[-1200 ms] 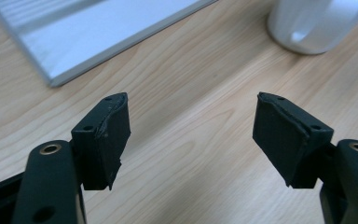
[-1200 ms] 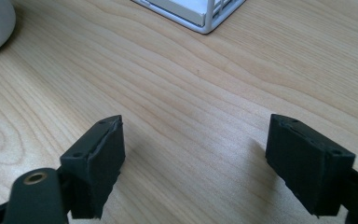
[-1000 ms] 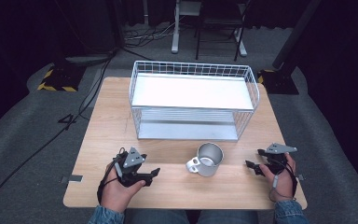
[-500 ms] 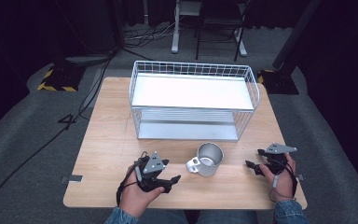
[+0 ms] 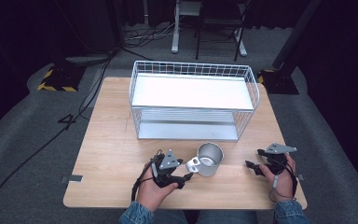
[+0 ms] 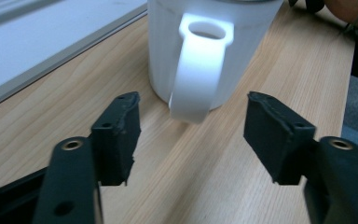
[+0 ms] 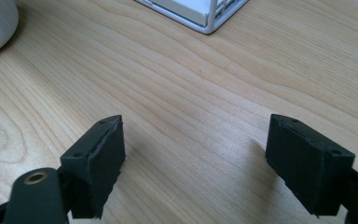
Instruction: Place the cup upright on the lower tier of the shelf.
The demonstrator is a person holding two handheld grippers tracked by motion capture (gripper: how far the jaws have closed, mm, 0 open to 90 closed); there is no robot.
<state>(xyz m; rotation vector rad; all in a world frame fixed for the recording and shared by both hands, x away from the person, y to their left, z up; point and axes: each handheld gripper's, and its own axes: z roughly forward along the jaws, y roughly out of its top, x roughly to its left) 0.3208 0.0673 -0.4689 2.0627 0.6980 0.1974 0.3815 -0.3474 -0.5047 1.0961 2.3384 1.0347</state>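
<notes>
Wood of the table (image 5: 107,154) is bare at the left side, and a dark cable (image 5: 51,140) runs over the grey floor beside it. Near the front edge, left of the middle, the left gripper (image 5: 182,176) rests in the person's left hand (image 5: 153,192), with its jaws spread wide and pointing to the right. Just in front of them stands the mug (image 5: 209,159), a metal one with a white handle (image 5: 193,164), upright on the wood. In the left gripper view the handle (image 6: 200,79) faces the camera and sits between the lines of the two jaws, a little beyond their tips, not touched by them. Behind the mug, at the middle of the table, stands the white wire basket (image 5: 193,100) with two levels. At the right, well apart from the mug, the right gripper (image 5: 253,160) lies in the right hand (image 5: 283,179) and points to the left. Its jaws are also spread wide over bare wood in the right gripper view, where a corner of the basket (image 7: 205,18) is visible at the top.
</notes>
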